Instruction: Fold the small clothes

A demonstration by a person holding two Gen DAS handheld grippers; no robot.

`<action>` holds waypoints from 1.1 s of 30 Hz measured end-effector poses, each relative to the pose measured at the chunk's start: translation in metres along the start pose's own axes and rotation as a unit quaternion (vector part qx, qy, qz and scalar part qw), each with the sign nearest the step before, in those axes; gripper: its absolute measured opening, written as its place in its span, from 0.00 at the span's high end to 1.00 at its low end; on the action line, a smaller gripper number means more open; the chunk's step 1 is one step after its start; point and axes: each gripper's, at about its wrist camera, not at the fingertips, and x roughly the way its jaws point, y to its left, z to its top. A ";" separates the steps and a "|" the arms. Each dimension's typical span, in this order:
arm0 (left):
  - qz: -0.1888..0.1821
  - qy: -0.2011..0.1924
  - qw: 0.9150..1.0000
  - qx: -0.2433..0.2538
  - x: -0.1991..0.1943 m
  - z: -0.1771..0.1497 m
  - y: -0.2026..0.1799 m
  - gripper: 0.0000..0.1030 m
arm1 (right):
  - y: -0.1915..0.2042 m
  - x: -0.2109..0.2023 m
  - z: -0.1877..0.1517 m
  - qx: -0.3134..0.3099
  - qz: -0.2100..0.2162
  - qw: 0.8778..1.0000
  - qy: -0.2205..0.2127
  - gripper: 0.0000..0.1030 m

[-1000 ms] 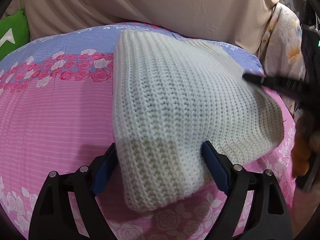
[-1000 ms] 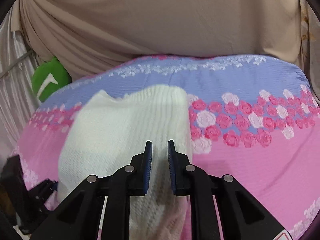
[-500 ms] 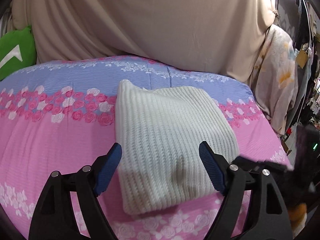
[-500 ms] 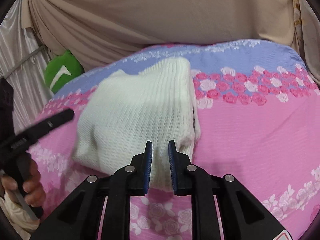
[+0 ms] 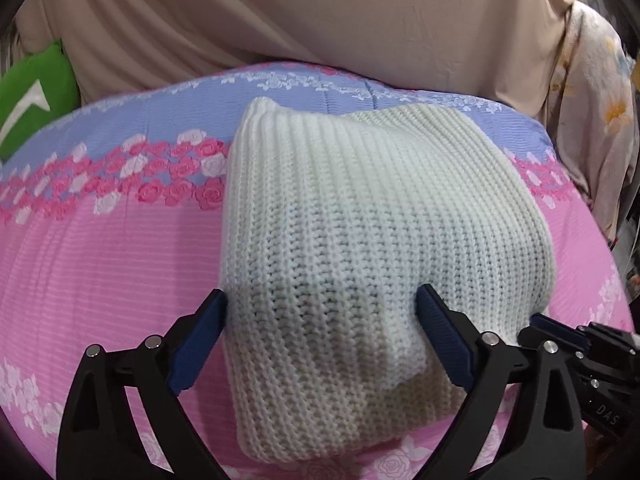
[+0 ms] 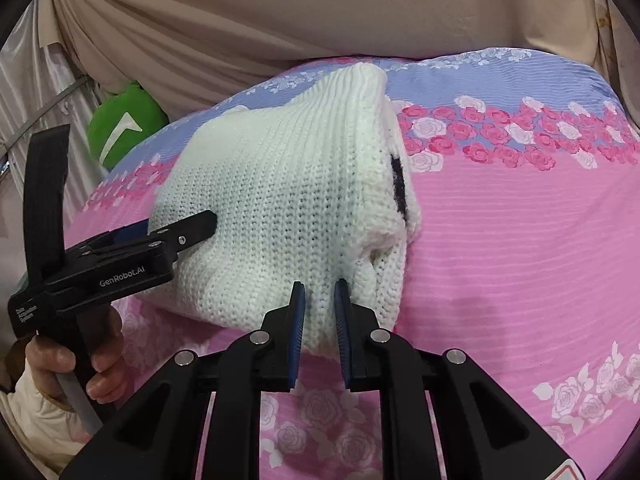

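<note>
A folded white knit sweater lies on a pink and blue floral bedspread; it also shows in the right wrist view. My left gripper is open wide, its blue pads on either side of the sweater's near end. It shows from the side in the right wrist view, touching the sweater's left edge. My right gripper has its jaws close together on the sweater's near edge, knit between the pads. Its tip shows in the left wrist view at the sweater's right edge.
A beige curtain hangs behind the bed. A green cushion sits at the back left. A floral cloth hangs at the right of the bed. The person's hand holds the left gripper's handle.
Both grippers moved back in toward the sweater. The left jaws now straddle its near end and the right jaws close on its near edge; the sweater looks bunched up higher.
</note>
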 end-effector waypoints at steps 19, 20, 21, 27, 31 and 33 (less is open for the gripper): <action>-0.118 0.061 0.986 -0.100 0.027 0.022 0.036 0.04 | -0.043 0.031 0.034 0.109 0.077 0.991 0.027 0.32; -0.121 0.061 0.985 -0.102 0.031 0.022 0.035 0.04 | -0.042 0.037 0.035 0.113 0.083 0.990 0.032 0.32; -0.124 0.062 0.985 -0.104 0.034 0.022 0.035 0.04 | -0.042 0.040 0.036 0.115 0.087 0.989 0.035 0.29; -0.125 0.050 0.987 -0.092 0.040 0.022 0.031 0.04 | -0.037 0.052 0.041 0.118 0.093 0.988 0.032 0.17; -0.125 0.043 0.988 -0.086 0.040 0.022 0.031 0.04 | -0.029 0.059 0.048 0.107 0.083 0.990 0.027 0.15; -0.125 0.040 0.988 -0.083 0.040 0.022 0.030 0.04 | -0.027 0.062 0.050 0.107 0.083 0.991 0.024 0.14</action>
